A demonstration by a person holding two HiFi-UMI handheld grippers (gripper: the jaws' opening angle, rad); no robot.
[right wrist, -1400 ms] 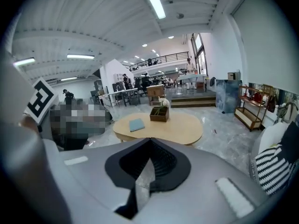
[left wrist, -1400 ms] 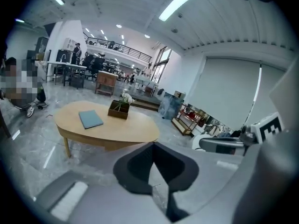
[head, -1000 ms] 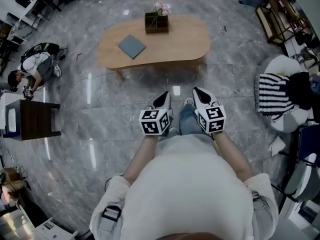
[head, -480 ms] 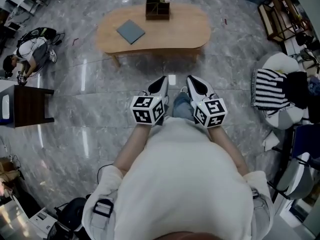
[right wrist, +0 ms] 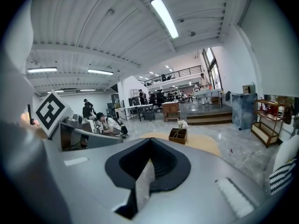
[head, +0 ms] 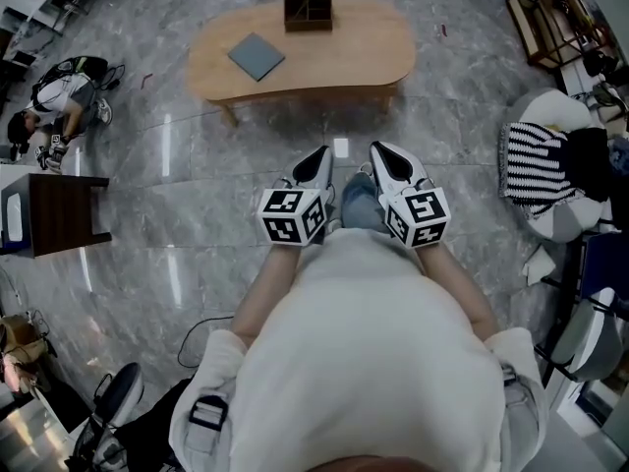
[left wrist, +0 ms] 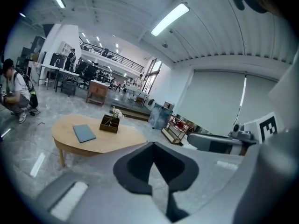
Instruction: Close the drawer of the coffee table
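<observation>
The oval wooden coffee table [head: 324, 62] stands on the grey marble floor ahead of me, also in the left gripper view as the table [left wrist: 100, 141]. On it lie a blue-grey book [head: 256, 55] and a dark box with flowers [head: 308, 10]. No open drawer shows from here. My left gripper [head: 321, 154] and right gripper [head: 378, 150] are held side by side in front of my body, well short of the table, both pointing toward it. Both are shut with nothing between the jaws, as the left gripper [left wrist: 153, 144] and right gripper [right wrist: 149, 140] show in their own views.
A dark side table [head: 61, 222] stands at the left, with a crouching person [head: 54, 106] beyond it. A white chair with a striped cloth [head: 550, 180] is at the right and a wooden shelf [head: 550, 18] at the far right. A small white patch [head: 340, 147] lies on the floor.
Both grippers have risen a little and stayed shut and empty. The head view has shifted, so the table sits slightly higher in the picture.
</observation>
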